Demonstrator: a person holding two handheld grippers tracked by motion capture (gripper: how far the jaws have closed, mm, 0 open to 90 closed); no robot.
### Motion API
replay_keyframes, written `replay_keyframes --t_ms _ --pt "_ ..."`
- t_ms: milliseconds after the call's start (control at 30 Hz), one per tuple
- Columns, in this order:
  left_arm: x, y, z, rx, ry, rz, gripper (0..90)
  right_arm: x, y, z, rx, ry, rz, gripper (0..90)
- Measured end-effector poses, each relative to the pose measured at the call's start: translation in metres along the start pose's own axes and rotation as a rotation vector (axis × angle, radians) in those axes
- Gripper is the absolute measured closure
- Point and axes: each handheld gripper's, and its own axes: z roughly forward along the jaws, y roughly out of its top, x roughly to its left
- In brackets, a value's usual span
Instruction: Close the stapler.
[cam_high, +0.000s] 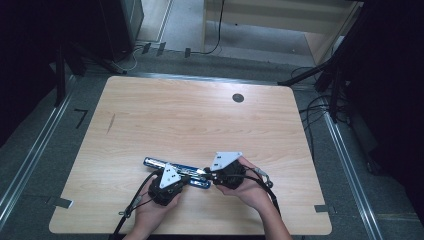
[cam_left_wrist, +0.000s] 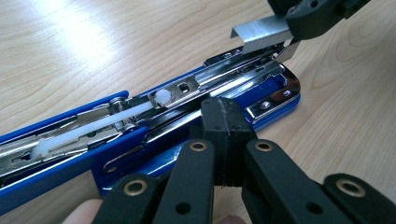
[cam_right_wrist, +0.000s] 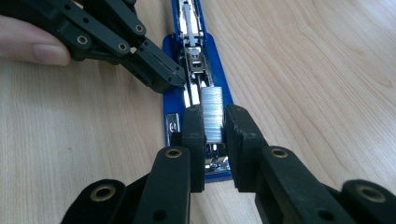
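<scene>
Where right gripper (cam_right_wrist: 215, 122) pinches staples (cam_right_wrist: 212, 114) | stapler (cam_right_wrist: 196, 88) part-hidden

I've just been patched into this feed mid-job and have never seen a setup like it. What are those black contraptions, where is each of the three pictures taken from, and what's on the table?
There is no robot here: a person holds a black hand-held gripper in each hand. The high view looks down on a light wooden table; the left gripper is at its left, the right gripper beside it. The other two pictures come from cameras riding on each gripper, looking along its fingers.

On the table lies a blue and chrome stapler, swung open so its magazine channel faces up. The left gripper's fingers press closed against the stapler's side, seemingly steadying it. The right gripper holds a silver strip of staples just above the channel's front end, apparently for loading.
</scene>
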Motion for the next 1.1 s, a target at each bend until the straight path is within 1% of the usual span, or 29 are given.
replay_keyframes --t_ms 33,233,500,567,967,1100 --pt "0.0 0.0 0.0 0.0 0.0 0.0 90.0 0.0 0.001 0.001 0.001 -0.001 -0.011 79.5" --pt "0.0 0.0 0.0 0.0 0.0 0.002 90.0 -0.002 0.005 0.003 0.016 0.013 -0.028 79.4" --pt "0.0 0.0 0.0 -0.002 0.001 0.001 90.0 -0.005 0.009 0.005 0.051 0.035 -0.035 79.4" --pt "0.0 0.0 0.0 -0.002 0.0 0.001 90.0 -0.006 0.009 0.006 0.051 0.034 -0.043 79.4" --pt "0.0 0.0 0.0 -0.003 0.0 -0.001 90.0 -0.007 0.012 0.009 0.07 0.051 -0.045 79.5" --pt "0.0 0.0 0.0 -0.003 0.001 0.0 90.0 -0.007 0.012 0.01 0.073 0.055 -0.056 79.4"
